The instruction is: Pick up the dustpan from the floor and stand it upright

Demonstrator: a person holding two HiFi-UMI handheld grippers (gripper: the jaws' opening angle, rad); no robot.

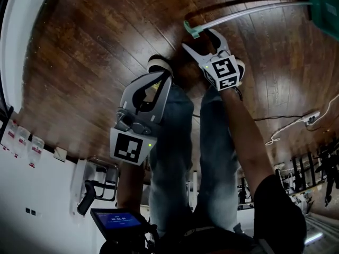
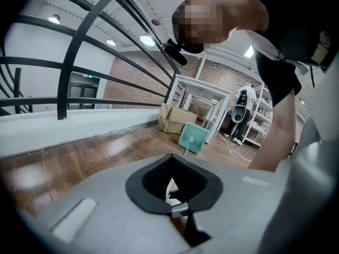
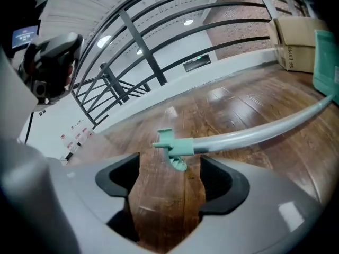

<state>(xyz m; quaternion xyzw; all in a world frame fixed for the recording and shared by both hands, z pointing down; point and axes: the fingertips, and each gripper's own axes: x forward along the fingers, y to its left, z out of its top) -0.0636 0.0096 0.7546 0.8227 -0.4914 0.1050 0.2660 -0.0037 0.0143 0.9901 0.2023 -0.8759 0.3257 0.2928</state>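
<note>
The dustpan lies on the wooden floor, its teal pan [image 1: 323, 7] far to the right and its long grey handle [image 1: 249, 12] running left to a teal end cap [image 1: 192, 29]. My right gripper [image 1: 200, 40] is open, pointing down at that cap. In the right gripper view the cap [image 3: 175, 144] sits just past the fingertips, over the gap of the right gripper [image 3: 170, 165], with nothing touching the pads. The left gripper [image 1: 161, 72] hangs lower left by the person's leg, jaws together and empty. The left gripper view shows the left gripper [image 2: 175, 187] with the pan [image 2: 193, 137] far off.
A cardboard box [image 3: 296, 41] stands behind the pan by the wall. A white cable [image 1: 288, 126] and power strip [image 1: 311, 116] lie on the floor at the right. The person's legs [image 1: 175, 142] are between the grippers. A black railing [image 3: 137, 41] borders the floor.
</note>
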